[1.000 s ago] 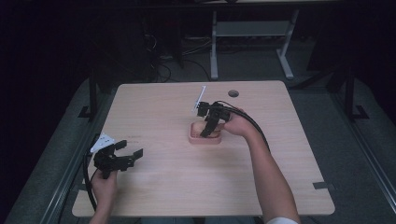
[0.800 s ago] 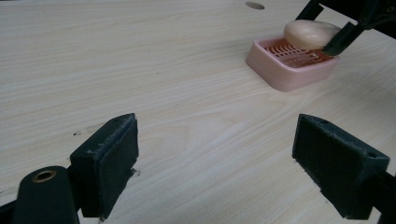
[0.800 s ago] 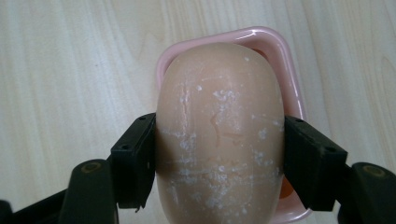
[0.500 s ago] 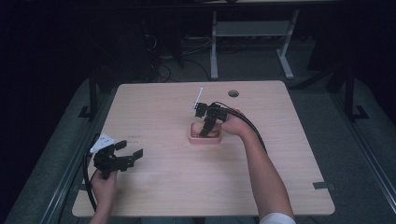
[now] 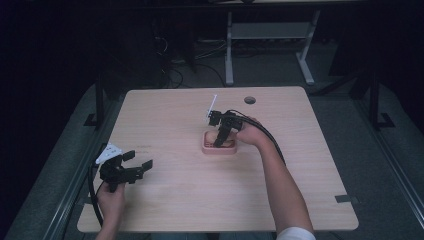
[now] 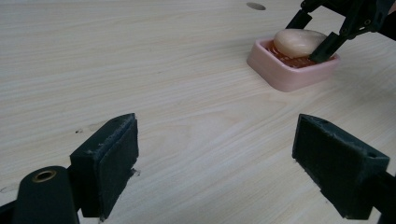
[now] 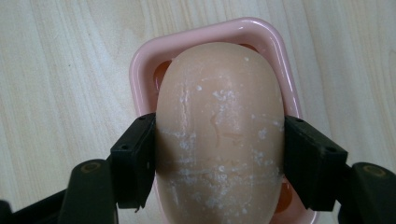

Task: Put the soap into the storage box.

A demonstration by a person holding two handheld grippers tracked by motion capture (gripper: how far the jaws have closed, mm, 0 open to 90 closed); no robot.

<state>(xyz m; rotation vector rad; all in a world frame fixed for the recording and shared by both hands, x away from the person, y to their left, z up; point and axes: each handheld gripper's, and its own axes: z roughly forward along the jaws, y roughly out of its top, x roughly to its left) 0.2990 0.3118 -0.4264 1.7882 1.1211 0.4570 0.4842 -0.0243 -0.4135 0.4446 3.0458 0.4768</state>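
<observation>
Near the middle of the wooden surface sits a pink soap dish, and in it lies a pale, beige bar of soap, rounded like a pebble and flecked with white residue. The right hand-held gripper reaches down into the dish from above; in the right gripper view its two black jaws stand against the long sides of the bar, one on each flank, touching or very nearly touching it. They look closed onto the soap, though how firmly they press cannot be told. The bar appears to rest in the dish, with the reddish ridged floor of the dish visible around its edges in the left gripper view, where the soap and dish show farther off.

The left hand-held gripper waits well apart, near the left front edge of the surface, its jaws spread wide with nothing between them.

Judging by this, the step in hand is the grasp on the soap, either just before lifting it out or just after setting it in. If a lift is next, it calls for a steady squeeze and a straight upward pull: the bar is smooth and curved, so it could slip out of the pads or drag the light dish along with it.
</observation>
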